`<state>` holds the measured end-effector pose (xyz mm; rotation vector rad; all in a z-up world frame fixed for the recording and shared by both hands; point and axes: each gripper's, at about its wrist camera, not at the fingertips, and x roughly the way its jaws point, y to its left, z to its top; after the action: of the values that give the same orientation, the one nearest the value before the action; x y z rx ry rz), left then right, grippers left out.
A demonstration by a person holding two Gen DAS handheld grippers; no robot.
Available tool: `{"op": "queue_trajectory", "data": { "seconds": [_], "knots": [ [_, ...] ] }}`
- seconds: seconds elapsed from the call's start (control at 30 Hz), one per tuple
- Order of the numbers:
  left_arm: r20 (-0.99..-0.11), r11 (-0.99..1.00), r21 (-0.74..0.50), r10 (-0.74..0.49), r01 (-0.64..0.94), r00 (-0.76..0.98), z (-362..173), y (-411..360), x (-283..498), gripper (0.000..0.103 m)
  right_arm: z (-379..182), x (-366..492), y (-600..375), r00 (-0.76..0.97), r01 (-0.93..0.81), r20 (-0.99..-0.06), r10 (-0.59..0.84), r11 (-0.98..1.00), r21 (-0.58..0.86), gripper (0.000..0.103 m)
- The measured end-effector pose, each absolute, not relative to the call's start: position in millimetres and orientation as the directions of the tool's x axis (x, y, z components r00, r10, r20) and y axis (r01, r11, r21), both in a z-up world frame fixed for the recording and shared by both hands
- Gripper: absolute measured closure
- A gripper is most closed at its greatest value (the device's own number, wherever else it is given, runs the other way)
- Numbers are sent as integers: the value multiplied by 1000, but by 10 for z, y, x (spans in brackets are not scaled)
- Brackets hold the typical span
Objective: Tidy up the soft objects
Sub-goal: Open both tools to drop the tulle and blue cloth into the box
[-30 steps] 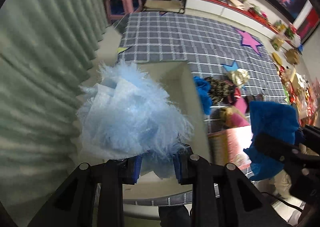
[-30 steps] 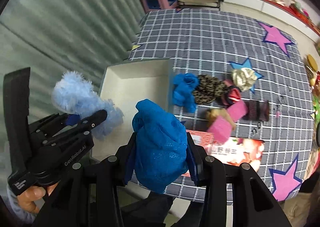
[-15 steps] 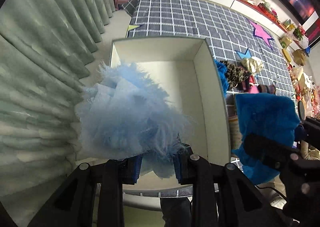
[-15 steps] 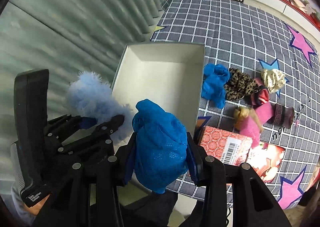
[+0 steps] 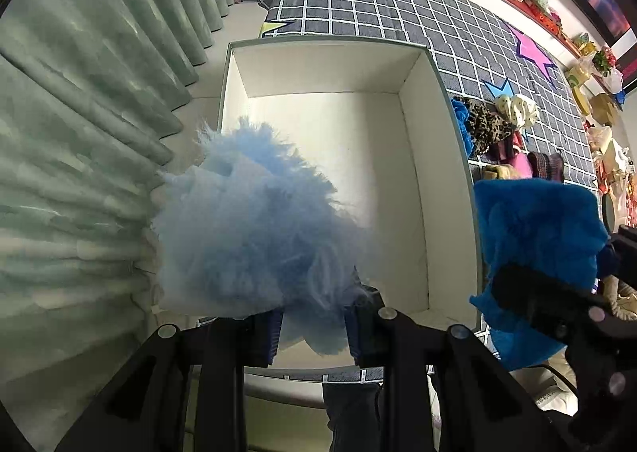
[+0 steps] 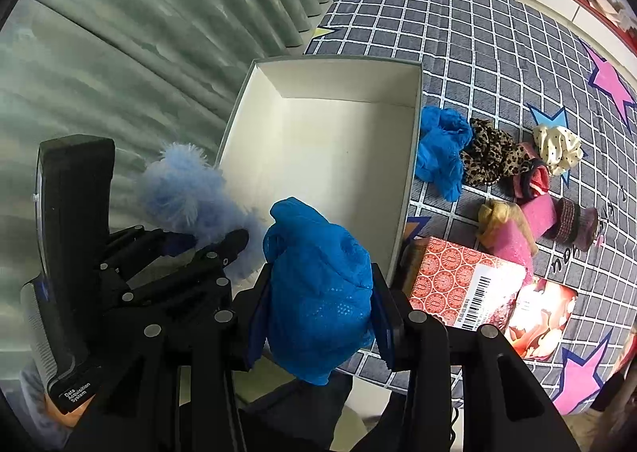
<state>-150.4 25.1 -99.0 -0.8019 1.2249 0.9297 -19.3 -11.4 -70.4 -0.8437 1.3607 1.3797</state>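
Hanging over the white box (image 5: pixel 434 157), the left gripper (image 5: pixel 314 326) is clamped on a pale blue fluffy scrunchie (image 5: pixel 254 229), and the right gripper (image 6: pixel 318 322) on a deep blue mesh scrunchie (image 6: pixel 318 276) above the box's near right corner. Nothing lies in the box yet. More soft pieces sit on the checked worktop (image 6: pixel 477 34) just beside its right wall: a blue scrunchie (image 6: pixel 442 149), a leopard-print one (image 6: pixel 489 151), a cream dotted one (image 6: pixel 557 143).

My worry is the fluff: its long fibres look likely to catch on the left pads and cling when the jaws part. The mesh piece hangs close to the rim, so a drop here could land it on the wall or outside.

Readable writing: "Data Acquisition System" on the left gripper's body (image 6: pixel 75 392). A red patterned packet (image 6: pixel 458 280) carries a barcode label, too small to read.
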Motion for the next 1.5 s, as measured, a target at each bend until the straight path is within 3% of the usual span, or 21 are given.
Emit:
{"op": "queue_trajectory", "data": {
  "seconds": [1.5],
  "knots": [
    [-991, 419, 11, 125, -908, 46, -1135, 239, -1514, 74, -804, -252, -98, -279, -949, -946, 163, 107, 298, 58]
  ]
}}
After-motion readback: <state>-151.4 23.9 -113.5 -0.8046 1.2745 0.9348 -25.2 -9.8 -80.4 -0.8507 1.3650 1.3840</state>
